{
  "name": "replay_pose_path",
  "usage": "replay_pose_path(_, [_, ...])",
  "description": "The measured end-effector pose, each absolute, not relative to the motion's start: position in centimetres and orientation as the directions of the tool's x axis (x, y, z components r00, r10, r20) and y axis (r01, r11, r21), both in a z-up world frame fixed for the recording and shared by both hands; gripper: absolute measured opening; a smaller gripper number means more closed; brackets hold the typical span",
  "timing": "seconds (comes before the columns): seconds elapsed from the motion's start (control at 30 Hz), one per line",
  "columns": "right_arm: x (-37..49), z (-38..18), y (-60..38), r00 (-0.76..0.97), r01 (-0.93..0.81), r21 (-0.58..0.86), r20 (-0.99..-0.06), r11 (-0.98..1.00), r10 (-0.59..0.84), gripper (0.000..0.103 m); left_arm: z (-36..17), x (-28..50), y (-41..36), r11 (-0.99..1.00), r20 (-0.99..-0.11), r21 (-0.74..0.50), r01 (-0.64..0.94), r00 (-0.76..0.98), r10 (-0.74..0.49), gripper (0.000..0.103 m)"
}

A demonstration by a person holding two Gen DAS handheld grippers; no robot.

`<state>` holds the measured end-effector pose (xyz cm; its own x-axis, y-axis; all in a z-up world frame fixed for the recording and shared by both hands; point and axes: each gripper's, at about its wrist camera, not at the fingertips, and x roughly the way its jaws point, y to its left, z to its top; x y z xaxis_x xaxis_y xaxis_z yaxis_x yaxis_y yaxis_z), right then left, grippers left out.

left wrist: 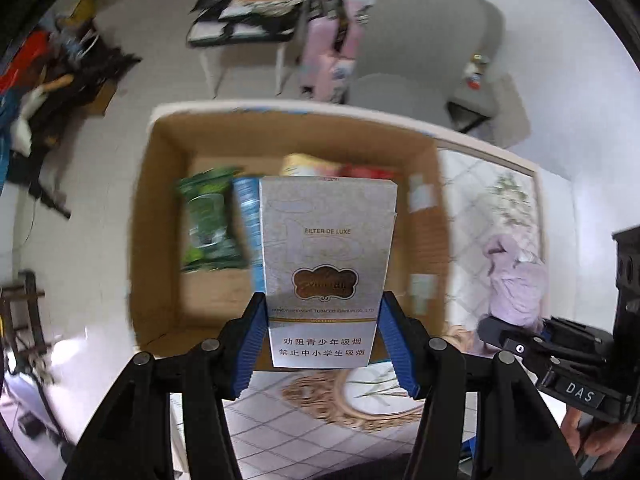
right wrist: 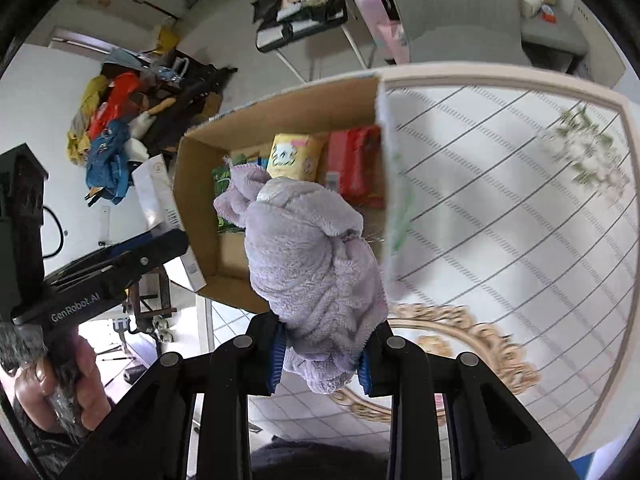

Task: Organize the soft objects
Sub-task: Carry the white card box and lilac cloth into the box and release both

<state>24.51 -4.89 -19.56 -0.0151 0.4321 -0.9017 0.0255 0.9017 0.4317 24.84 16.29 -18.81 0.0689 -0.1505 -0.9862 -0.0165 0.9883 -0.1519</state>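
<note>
Left gripper [left wrist: 323, 326] clamps cigarette pack [left wrist: 326, 264] over box [left wrist: 160, 208]

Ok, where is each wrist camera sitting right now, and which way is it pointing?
Left wrist: rides behind the left gripper, looking forward and down over the cigarette carton it grips into the cardboard box; the right gripper enters at the right edge.
Right wrist: rides behind the right gripper, looking down past the purple towel toward the same box and patterned table; the left gripper and hand appear at left.
Shared: box, green pack, yellow pack, table, towel.
</note>
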Motion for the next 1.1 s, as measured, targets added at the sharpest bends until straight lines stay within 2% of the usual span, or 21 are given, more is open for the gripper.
replay_pose_path(0.23, [24.2, -25.0, -0.4, 0.0, 0.226, 0.314, -0.947, 0.922, 0.323, 0.03, -24.9, 25.5, 21.6, 0.991, -0.991, -0.114, -0.074, -0.063, -0.119, 0.053])
replay_pose_path(0.4, [23.0, -27.8, 0.7, 0.013, 0.447, 0.341, -0.927, 0.827, 0.376, 0.03, -29.4, 25.9, 22.8, 0.993, -0.983, -0.088, -0.073, -0.153, -0.099, 0.053])
replay_pose_path(0.53, [22.6, -29.2, 1.1, 0.01, 0.531, 0.316, -0.93, 0.786, 0.367, 0.033, -31.6, 25.9, 22.8, 0.996, -0.975, -0.078, -0.05, -0.205, -0.087, 0.053])
replay_pose_path(0.57, [22.5, -29.6, 1.3, 0.003, 0.552, 0.314, -0.927, 0.773, 0.374, 0.038, -32.1, 25.9, 22.7, 0.996, -0.972, -0.077, -0.045, -0.22, -0.085, 0.054])
replay_pose_path(0.63, [22.7, -30.3, 1.1, -0.009, 0.569, 0.309, -0.925, 0.762, 0.381, 0.04, -32.6, 25.8, 22.6, 0.997, -0.969, -0.07, -0.039, -0.236, -0.077, 0.054])
replay_pose_path(0.77, [23.2, -30.9, 0.6, -0.01, 0.561, 0.3, -0.929, 0.771, 0.369, 0.07, -32.4, 26.0, 22.3, 0.997, -0.97, -0.073, -0.035, -0.231, -0.079, 0.054])
replay_pose_path(0.97, [23.8, -29.1, 0.7, 0.011, 0.509, 0.283, -0.946, 0.813, 0.323, 0.074, -30.1, 26.1, 22.2, 0.997, -0.979, -0.074, -0.007, -0.188, -0.074, 0.055])
replay_pose_path(1.1, [24.3, -27.0, 1.0, 0.028, 0.392, 0.188, -0.981, 0.901, 0.193, 0.081, -27.0, 25.9, 22.3, 0.996, -0.99, -0.083, -0.024, -0.109, -0.085, 0.059])
